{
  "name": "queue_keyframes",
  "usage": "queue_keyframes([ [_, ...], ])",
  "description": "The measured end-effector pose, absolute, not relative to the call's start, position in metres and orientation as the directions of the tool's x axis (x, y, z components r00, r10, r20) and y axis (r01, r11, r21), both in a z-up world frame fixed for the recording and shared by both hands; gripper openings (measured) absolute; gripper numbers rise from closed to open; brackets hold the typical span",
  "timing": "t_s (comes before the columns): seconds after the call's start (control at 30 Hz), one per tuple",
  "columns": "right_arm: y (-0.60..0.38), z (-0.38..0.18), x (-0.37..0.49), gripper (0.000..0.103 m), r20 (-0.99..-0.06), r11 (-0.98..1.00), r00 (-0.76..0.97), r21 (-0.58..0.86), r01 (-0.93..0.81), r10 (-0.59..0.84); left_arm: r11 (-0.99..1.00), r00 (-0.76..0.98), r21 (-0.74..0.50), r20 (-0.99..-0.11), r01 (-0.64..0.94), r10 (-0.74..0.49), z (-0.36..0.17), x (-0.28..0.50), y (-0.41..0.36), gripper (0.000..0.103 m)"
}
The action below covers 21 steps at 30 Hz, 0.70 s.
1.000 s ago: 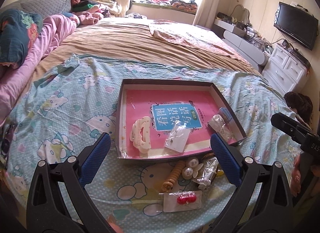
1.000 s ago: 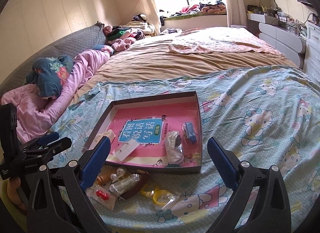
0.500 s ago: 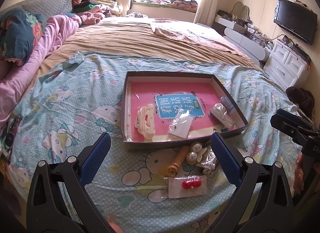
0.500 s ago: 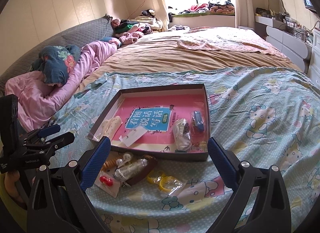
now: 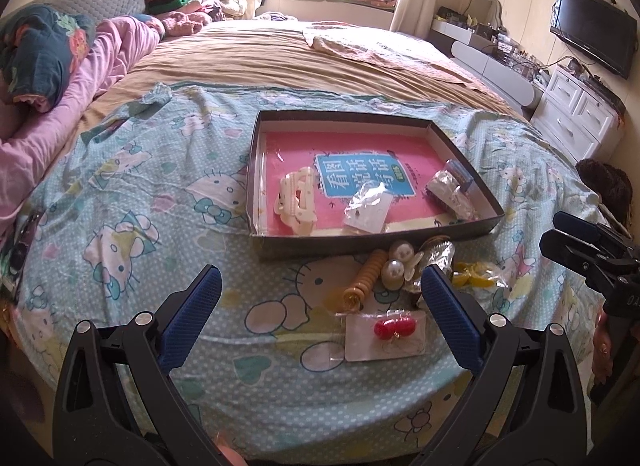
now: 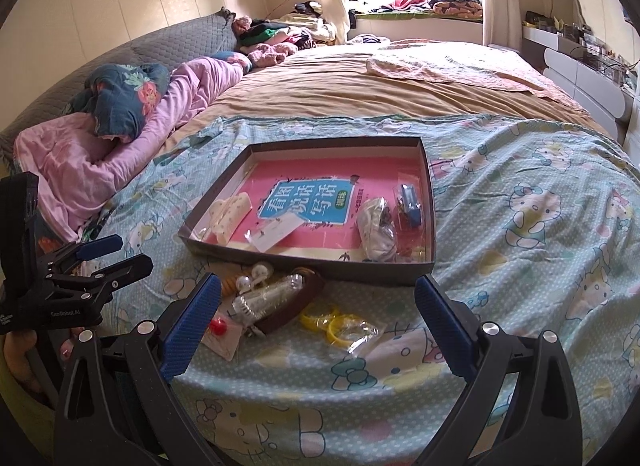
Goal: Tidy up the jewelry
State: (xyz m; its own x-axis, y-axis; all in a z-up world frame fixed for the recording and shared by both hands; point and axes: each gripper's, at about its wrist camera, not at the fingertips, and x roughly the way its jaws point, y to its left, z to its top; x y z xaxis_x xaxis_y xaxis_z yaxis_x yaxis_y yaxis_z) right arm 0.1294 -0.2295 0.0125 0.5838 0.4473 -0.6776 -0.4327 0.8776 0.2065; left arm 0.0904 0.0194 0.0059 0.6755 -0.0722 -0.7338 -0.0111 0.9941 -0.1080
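A dark cardboard tray (image 5: 376, 244) (image 6: 304, 262) with a pink printed floor lies on the bed. Inside it are a cream hair clip (image 5: 296, 199), a clear bagged card (image 5: 368, 209) and bagged pieces (image 6: 376, 227) at its right side. In front of the tray lie an orange spiral tie (image 5: 364, 278), pearl pieces (image 5: 396, 266), yellow rings in a bag (image 6: 340, 324) and a card with red beads (image 5: 392, 328). My left gripper (image 5: 320, 298) hangs open above the loose pile. My right gripper (image 6: 318, 312) is open too, over the same pile.
The Hello Kitty sheet (image 5: 132, 201) covers the near bed, with its front edge just under both grippers. Pink bedding and a blue floral pillow (image 6: 124, 101) lie at the left. A white dresser (image 5: 576, 113) and a wall TV (image 5: 592, 29) stand at the right.
Both grippers have drawn back toward the bed's front edge, so the tray and loose jewelry sit farther ahead. Nothing has been gripped or moved.
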Motion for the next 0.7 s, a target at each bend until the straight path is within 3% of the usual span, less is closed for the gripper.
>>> queue_keyframes([
  [0.7,-0.239,-0.012,0.122,0.097,-0.719,0.874,0.535,0.215,-0.437,0.444,0.990,0.556,-0.107,-0.819,0.094,-0.141,-0.046,0.086,-0.026,0.093],
])
